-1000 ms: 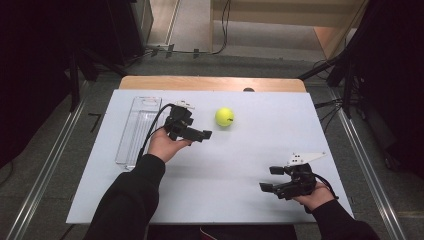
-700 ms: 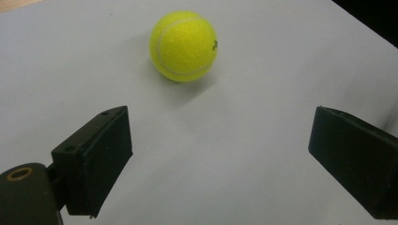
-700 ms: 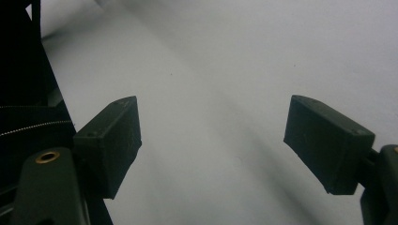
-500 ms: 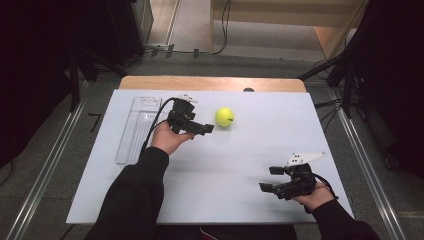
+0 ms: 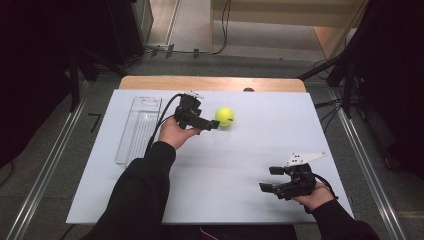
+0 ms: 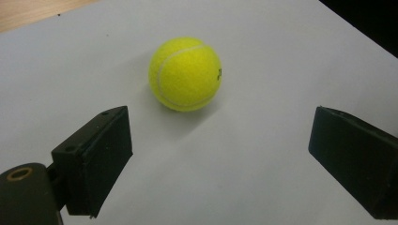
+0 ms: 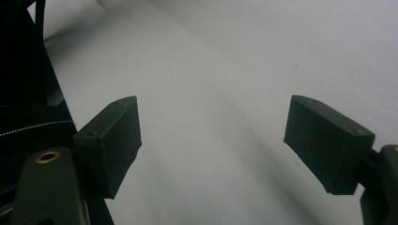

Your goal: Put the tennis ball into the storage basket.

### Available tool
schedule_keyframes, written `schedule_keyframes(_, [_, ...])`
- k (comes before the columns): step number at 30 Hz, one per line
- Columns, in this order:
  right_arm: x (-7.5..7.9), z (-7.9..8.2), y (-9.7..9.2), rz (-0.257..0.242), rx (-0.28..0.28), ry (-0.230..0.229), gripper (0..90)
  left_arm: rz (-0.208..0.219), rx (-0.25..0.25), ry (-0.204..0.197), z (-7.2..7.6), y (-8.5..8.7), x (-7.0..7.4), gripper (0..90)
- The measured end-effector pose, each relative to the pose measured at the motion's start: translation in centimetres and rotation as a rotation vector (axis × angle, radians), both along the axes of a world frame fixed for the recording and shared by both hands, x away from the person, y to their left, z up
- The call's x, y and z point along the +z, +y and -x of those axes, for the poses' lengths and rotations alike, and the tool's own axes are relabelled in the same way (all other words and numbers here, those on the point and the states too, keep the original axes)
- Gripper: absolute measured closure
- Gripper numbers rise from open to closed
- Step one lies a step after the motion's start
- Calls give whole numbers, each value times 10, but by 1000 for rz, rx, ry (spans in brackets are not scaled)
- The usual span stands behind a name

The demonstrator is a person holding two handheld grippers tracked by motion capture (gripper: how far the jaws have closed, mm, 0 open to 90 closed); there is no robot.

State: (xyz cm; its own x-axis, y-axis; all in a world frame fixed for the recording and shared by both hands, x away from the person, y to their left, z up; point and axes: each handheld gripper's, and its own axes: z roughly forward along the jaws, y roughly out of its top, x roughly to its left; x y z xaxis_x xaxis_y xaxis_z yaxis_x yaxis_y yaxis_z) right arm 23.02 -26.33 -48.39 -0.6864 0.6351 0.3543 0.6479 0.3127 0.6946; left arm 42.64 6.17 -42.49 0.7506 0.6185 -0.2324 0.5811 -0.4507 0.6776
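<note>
1. Landmark: one tennis ball [image 5: 224, 116], yellow, resting on the white table top [image 5: 250, 150] toward its far side. In the left gripper view the ball [image 6: 185, 74] lies ahead of the jaws and nearer the left one, touching neither.
2. Left gripper [image 5: 212, 125]: held just to the left of the ball, jaws spread wide with nothing between them. The left gripper view shows bare table in the gap.
3. Right gripper [image 5: 270, 179]: well apart from the ball, toward the near right of the table. Its jaws also stand apart and hold nothing; the right gripper view [image 7: 211, 140] shows bare table between them.
4. Risk, judged: the ball is round and free to roll. A jaw tip nudging it before closing could send it off toward the far edge.
5. Risk, judged: the ball sits off-centre to the jaws. Closing from this line could pinch it on one side and squirt it out.
6. Risk, judged: the cable trailing from the left gripper could drag on the tray left of the ball.
7. Count: one tennis ball; one clear plastic tray [image 5: 139, 128], nothing visible in it; two grippers; one table.
</note>
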Motion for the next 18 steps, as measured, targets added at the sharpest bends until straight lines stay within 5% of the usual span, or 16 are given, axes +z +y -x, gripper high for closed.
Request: schedule_keyframes(18, [-1, -1, -1, 0, 4, 0, 171, -32, 25, -10, -22, -21, -3, 88])
